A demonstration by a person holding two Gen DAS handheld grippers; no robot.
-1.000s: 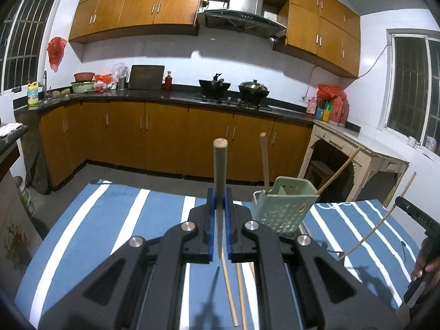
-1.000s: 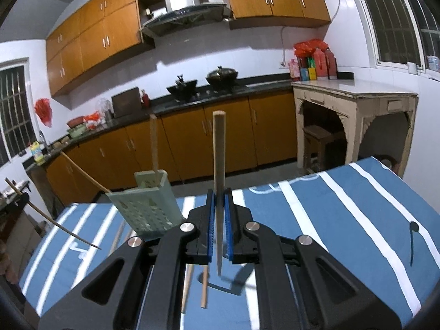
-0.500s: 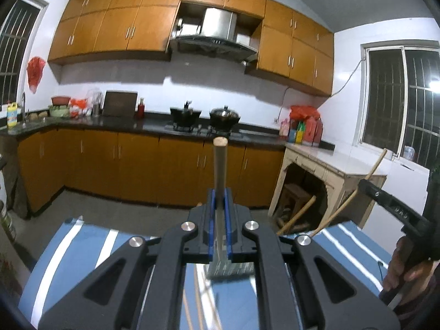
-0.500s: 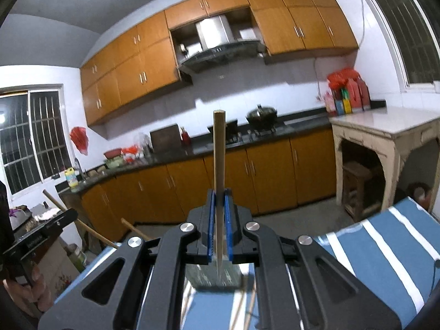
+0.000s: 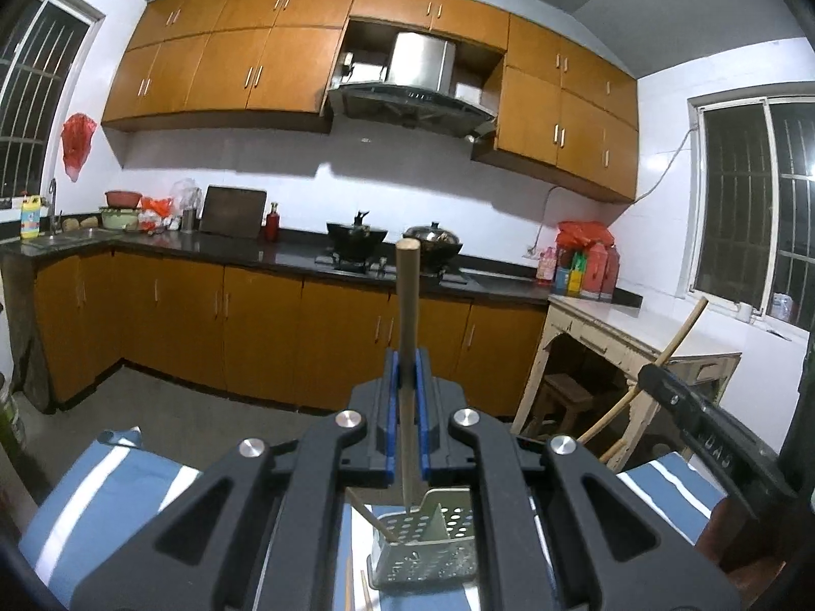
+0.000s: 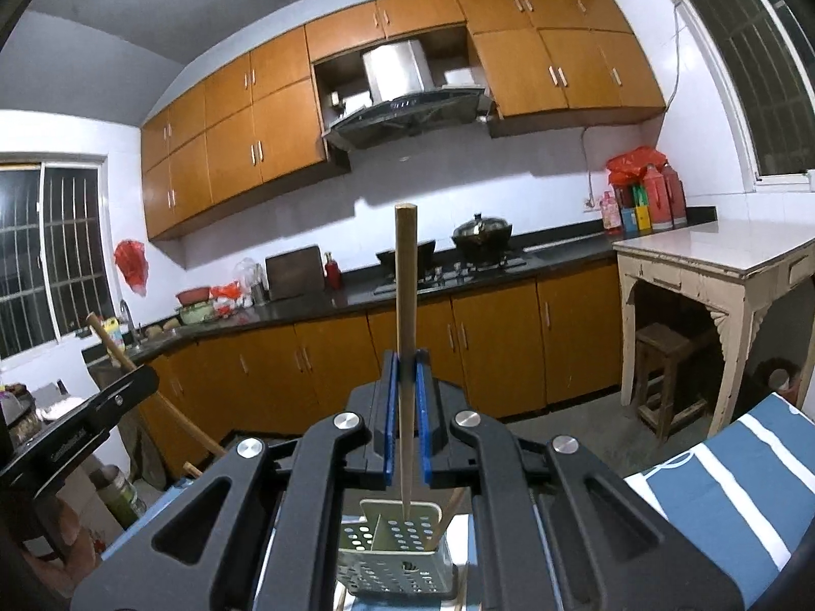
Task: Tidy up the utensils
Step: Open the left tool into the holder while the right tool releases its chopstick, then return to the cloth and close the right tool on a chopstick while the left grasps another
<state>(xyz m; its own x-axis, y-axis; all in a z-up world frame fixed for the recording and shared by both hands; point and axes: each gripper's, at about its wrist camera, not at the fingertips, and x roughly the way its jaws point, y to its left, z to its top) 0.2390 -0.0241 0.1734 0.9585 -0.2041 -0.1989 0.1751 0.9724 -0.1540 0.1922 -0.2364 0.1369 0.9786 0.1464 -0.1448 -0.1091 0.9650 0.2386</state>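
My left gripper (image 5: pixel 407 356) is shut on a wooden chopstick (image 5: pixel 407 295) that stands upright. Its lower tip hangs just above the pale green perforated utensil holder (image 5: pixel 428 550) on the striped table. My right gripper (image 6: pixel 406 356) is likewise shut on an upright chopstick (image 6: pixel 406 280), tip over the same holder (image 6: pixel 397 555). A divider splits the holder, and another chopstick (image 5: pixel 372 519) leans inside it. Each wrist view shows the other gripper from the side: the right gripper (image 5: pixel 662 382) and the left gripper (image 6: pixel 137 382), both holding their chopsticks.
A blue-and-white striped cloth (image 5: pixel 102 483) covers the table. Loose chopsticks (image 5: pixel 364 585) lie beside the holder. Beyond stand a kitchen counter with woks (image 5: pixel 356 239) and a cream side table (image 6: pixel 713 254) with a stool under it.
Both grippers have risen and moved in over the holder with their chopsticks. The holder has slid from ahead of the jaws to beneath them, and more wall shows.
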